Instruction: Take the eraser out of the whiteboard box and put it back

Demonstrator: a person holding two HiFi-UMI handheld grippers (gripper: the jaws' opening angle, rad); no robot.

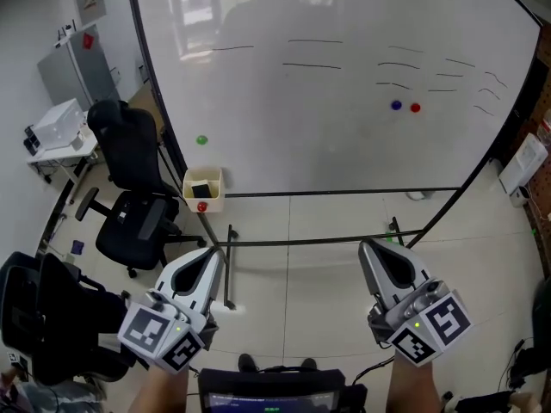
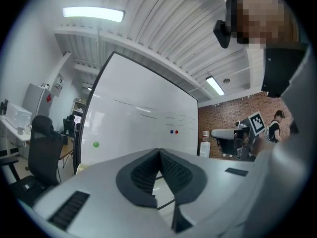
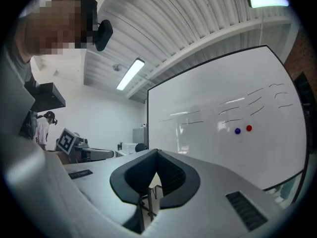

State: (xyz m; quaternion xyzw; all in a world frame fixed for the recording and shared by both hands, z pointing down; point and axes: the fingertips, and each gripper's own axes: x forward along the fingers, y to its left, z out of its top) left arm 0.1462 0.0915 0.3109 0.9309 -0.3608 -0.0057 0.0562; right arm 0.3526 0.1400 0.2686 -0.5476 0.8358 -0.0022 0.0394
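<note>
A cream whiteboard box (image 1: 216, 198) hangs at the lower left corner of the big whiteboard (image 1: 344, 84). In it lies a dark eraser (image 1: 203, 188) beside a small red item (image 1: 202, 206). My left gripper (image 1: 217, 249) is held level a good way in front of the board, below and slightly right of the box, shut and empty. My right gripper (image 1: 363, 244) is level with it further right, also shut with nothing in it. In the left gripper view the jaws of the left gripper (image 2: 159, 153) meet at the tip; in the right gripper view the right gripper (image 3: 157, 152) looks the same.
A black office chair (image 1: 129, 196) stands just left of the box. The board's floor stand (image 1: 228, 265) runs across the tiles between me and the board. Green (image 1: 201, 140), blue (image 1: 396, 105) and red (image 1: 415, 107) magnets sit on the board. A desk (image 1: 56, 136) is far left.
</note>
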